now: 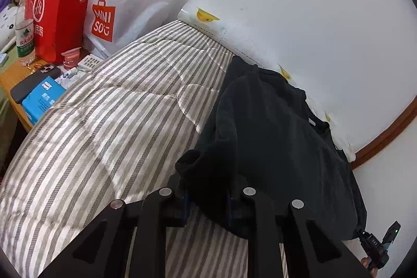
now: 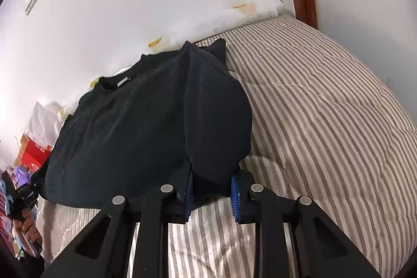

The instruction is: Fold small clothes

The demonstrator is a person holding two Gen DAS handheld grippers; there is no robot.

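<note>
A black shirt (image 2: 135, 127) lies on the striped bed (image 2: 325, 108) against the white wall (image 2: 130, 4), its near edge lifted. The left hand-held gripper (image 1: 207, 202) pinches a bunched fold of the shirt; the right hand-held gripper (image 2: 212, 192) grips the other near corner between its blue pads (image 2: 235, 193)

Bunched black shirt (image 1: 273, 137) cloth hides both pads of the left tool (image 1: 207, 205), and the right tool (image 1: 378, 249) is cut off at the frame's corner.
</note>
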